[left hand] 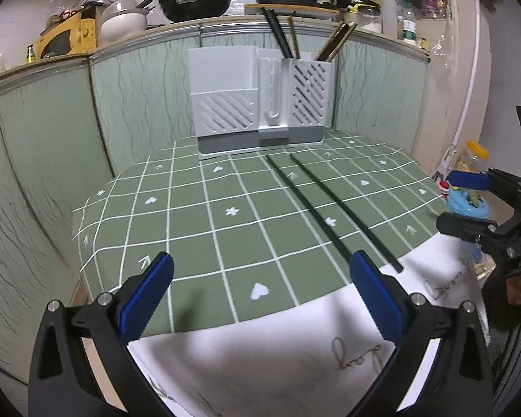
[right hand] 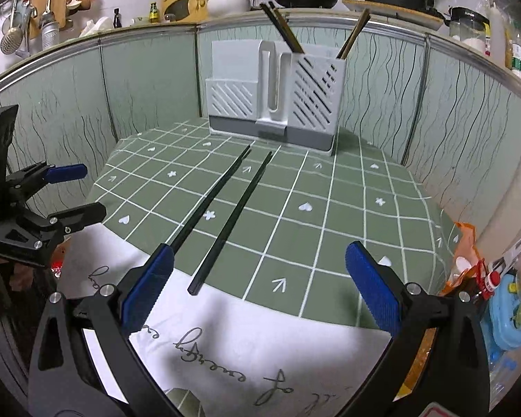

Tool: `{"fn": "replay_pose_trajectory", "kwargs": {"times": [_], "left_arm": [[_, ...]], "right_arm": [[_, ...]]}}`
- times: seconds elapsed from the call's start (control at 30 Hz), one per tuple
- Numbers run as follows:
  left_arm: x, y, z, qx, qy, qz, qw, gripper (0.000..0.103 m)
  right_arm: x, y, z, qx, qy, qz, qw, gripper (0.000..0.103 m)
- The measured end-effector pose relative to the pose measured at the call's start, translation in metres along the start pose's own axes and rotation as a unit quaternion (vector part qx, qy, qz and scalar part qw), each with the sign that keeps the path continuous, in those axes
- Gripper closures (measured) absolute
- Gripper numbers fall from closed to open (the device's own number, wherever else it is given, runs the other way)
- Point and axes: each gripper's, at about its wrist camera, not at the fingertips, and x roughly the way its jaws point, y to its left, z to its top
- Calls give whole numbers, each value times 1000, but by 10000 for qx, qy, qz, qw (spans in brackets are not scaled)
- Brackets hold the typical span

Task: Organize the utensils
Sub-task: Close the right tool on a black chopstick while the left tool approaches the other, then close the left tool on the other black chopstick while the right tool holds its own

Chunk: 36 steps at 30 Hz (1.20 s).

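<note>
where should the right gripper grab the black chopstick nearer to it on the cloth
Take that black chopstick at its thick near end, which lies over the white cloth. Come from above with the right gripper, jaws straddling its width. It lies flat, thin and long, pointing toward the utensil holder, so a crosswise pinch probably suits best.

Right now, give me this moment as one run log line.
left gripper open, empty | right gripper open, empty | two black chopsticks flat on table | holder behind, chopsticks in right compartment

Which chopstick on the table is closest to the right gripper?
Start at the white utensil holder at the back of the green checked cloth. Two black chopsticks lie before it; choose the right one, whose near end rests uncovered on the white cloth.
</note>
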Motion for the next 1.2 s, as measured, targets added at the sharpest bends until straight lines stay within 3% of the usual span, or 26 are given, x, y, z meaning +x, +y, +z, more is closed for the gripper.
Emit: {"fn": "replay_pose_trajectory", "kwargs": {"times": [0.1,0.43,0.5,0.63,0.73,1.03,1.2], "left_arm": [[2,6,-2,-64,39,199,9998,5],[5,32,-11,-359,139,350,9986,5],[5,35,-12,-395,140,413,9983,5],[4,41,-13,-530,156,421,9976,5],[4,40,-12,-537,156,399,9976,5],[10,20,-9,-315,212,363,9986,5],[19,-3,-3,-199,195,166,9995,5]], "right_arm": [[13,8,-3,-61,130,40,9999,16],[58,24,-9,26,640,164,9978,58],[62,23,-7,150,634,188,9977,62],[66,22,-7,343,708,137,9968,85],[67,18,-7,488,723,67,9962,95],[68,3,-6,839,774,-15,9935,97],[64,-7,-10,894,784,-8,9929,97]]}}
